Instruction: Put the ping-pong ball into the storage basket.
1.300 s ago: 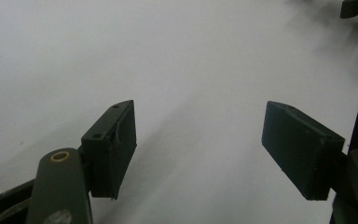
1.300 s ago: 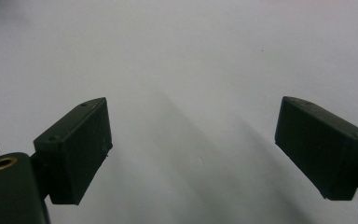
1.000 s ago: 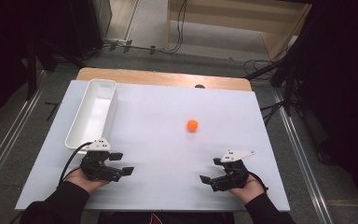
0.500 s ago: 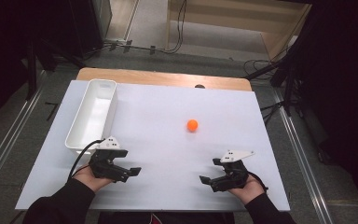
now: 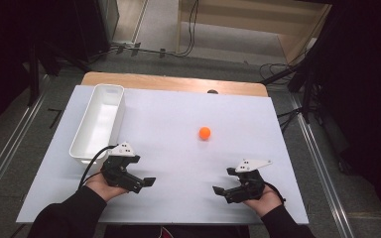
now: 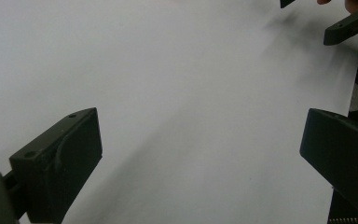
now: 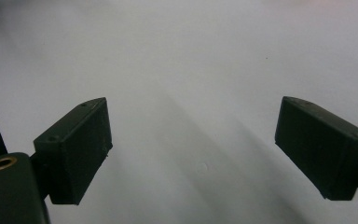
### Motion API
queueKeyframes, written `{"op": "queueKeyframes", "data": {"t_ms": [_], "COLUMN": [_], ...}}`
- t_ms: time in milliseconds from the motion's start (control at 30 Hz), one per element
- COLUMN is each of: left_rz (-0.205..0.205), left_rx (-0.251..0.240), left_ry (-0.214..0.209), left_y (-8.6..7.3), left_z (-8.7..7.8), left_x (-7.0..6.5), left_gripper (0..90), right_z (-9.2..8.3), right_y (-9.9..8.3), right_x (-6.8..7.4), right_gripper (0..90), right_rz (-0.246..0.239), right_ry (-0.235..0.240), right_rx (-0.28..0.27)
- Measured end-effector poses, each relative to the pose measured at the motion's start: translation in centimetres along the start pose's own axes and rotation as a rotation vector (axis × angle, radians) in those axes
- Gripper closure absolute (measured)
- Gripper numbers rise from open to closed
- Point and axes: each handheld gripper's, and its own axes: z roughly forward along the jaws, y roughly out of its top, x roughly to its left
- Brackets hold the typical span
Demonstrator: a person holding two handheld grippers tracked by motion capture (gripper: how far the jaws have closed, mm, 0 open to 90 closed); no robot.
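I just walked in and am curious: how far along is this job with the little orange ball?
Barely begun. The orange ball lies untouched mid-table and the white bin looks empty. In hand: the left gripper has just been opening, with nothing between its fingers; the right gripper rests open near the table's front edge. Left, probably: reaching the ball, grasping it and moving it.

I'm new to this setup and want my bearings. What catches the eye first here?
A small orange ball sits alone on the white table, right of middle. A long white bin lies along the far left side. Near the front edge, the left gripper and right gripper point toward each other, jaws apart and empty.
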Motion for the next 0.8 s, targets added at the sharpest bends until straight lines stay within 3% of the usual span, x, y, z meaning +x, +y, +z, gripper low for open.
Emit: {"op": "queueKeyframes", "data": {"t_ms": [333, 800], "left_rz": [-0.006, -0.007], "left_rx": [0.006, 0.013], "left_ry": [0.04, 0.046], "left_y": [0.9, 2.2], "left_z": [0.8, 2.1], "left_x": [0.0, 0.0], "left_gripper": [0.0, 0.0], "right_z": [0.0, 0.0], "right_y": [0.0, 0.0], "right_x": [0.0, 0.1], "right_gripper": [9.5, 9.5], "right_rz": [-0.004, -0.003], "right_ry": [-0.002, 0.004], "right_rx": [-0.006, 0.001]}}
